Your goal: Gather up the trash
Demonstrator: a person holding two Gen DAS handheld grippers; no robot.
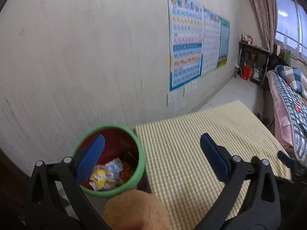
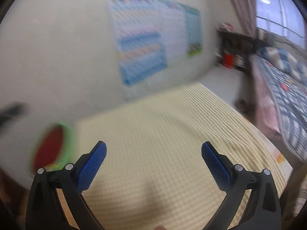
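Observation:
A small bin with a green rim [image 1: 141, 164] and red inside stands by the wall at the left edge of the checked table. Crumpled wrappers [image 1: 107, 175], yellow, white and orange, lie in it. My left gripper [image 1: 152, 153] is open and empty, its left finger [image 1: 90, 158] over the bin's mouth. In the blurred right wrist view the bin [image 2: 51, 145] is at the left. My right gripper [image 2: 153, 160] is open and empty above the tablecloth [image 2: 163, 134].
A yellow-green checked cloth [image 1: 201, 140] covers the table against a white wall with charts [image 1: 185, 40]. A tan fuzzy object [image 1: 134, 209] sits at the near edge beside the bin. A bed with a plaid quilt [image 1: 289, 99] is at the right, a dark shelf [image 1: 251, 61] beyond.

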